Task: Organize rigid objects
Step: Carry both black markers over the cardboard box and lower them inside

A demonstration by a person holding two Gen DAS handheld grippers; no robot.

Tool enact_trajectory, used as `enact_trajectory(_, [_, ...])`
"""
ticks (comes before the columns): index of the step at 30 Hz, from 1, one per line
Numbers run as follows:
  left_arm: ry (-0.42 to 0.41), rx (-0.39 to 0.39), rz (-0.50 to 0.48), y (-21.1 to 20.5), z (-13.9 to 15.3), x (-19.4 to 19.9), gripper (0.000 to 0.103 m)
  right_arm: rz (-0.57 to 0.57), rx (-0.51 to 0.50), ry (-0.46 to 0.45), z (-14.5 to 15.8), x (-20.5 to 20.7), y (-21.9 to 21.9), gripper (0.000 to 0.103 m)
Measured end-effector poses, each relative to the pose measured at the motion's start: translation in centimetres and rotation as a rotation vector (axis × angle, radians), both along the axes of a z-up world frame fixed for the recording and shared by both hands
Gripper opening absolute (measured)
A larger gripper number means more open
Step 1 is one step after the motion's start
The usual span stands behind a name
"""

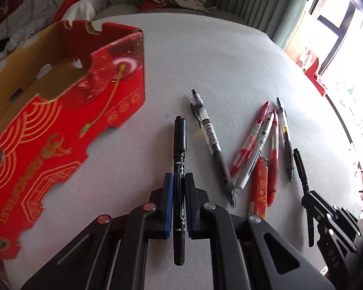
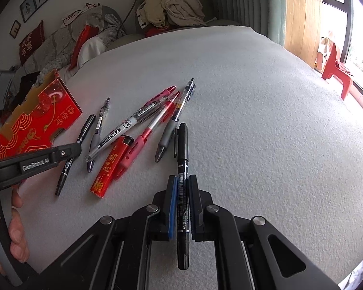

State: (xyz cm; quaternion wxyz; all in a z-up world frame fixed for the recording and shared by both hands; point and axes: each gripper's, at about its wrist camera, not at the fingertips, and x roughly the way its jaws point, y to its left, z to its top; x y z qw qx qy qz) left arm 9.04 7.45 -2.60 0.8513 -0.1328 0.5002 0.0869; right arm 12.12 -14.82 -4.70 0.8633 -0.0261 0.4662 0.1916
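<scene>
My left gripper [image 1: 179, 178] clamps a black marker [image 1: 179, 145], long axis pointing at the tabletop's [image 2: 254, 96] far edge; my right gripper [image 2: 182, 181] clamps another marker [image 2: 182, 149] likewise (loose pens [image 2: 142, 118] lie between).

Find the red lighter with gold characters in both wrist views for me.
Left wrist: red lighter lies lower right of centre, among the loose pens.
Right wrist: the lighter lies left of centre, below the pen pile.
Shared landmark: the red cardboard box, at the left in both.
</scene>
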Motion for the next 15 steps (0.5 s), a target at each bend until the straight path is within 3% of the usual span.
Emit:
enact_trajectory(8, [-0.071, 0.056, -0.019, -1.4, 2.6, -2.5, 0.009, 0.011, 0.021, -0.033, 1.2, -1.2, 0.4, 0.01])
enact_trajectory(15, [-0.152, 0.095, 0.011, -0.3, 6.5, -5.0, 0.009, 0.067, 0.089, -0.11, 4.5, -2.7, 1.8, 0.01])
